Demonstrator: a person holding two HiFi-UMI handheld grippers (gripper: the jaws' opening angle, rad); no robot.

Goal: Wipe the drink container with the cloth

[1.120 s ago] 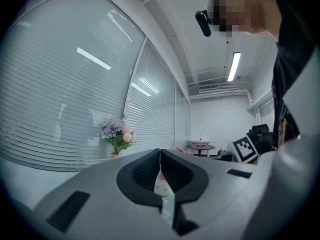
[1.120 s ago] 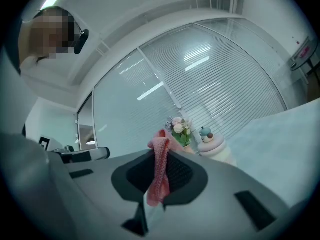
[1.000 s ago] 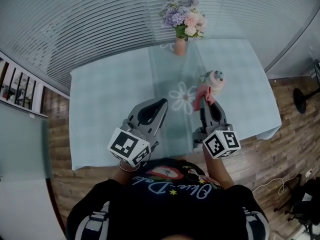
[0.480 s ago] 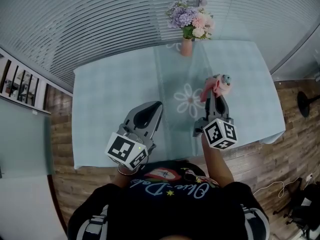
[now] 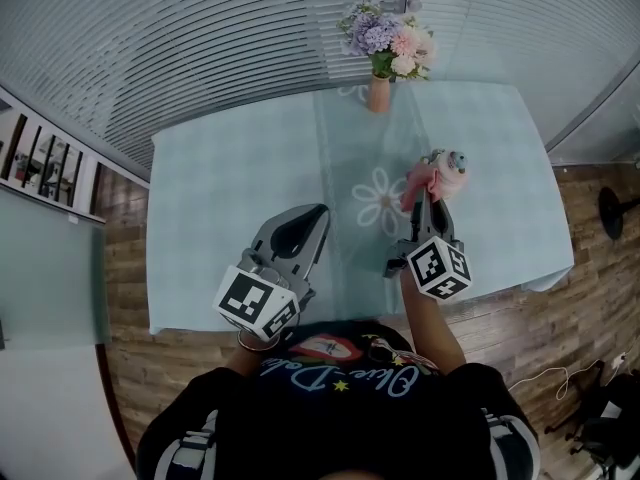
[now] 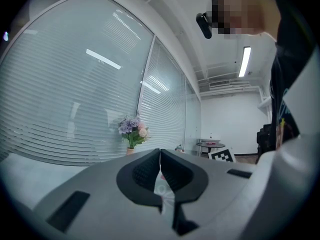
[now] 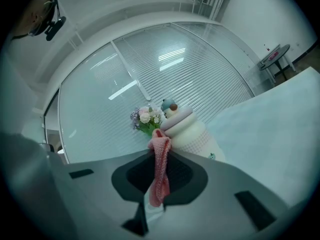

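Near left: left gripper (image 5: 316, 215), jaws pressed together on nothing, held above the pale blue checked tablecloth (image 5: 220, 198), well apart from the work.
Near right: right gripper (image 5: 428, 198), jaws clamped on a pink knitted cloth (image 7: 159, 171), pointing away from the person.
Just beyond its tips, slightly right: cream drink container (image 7: 192, 134), upright, pink lid, teal-capped figure on top. The cloth's upper end appears to touch its left flank. The right gripper is much the nearer.
Far edge: small vase of pastel flowers (image 5: 385, 48).
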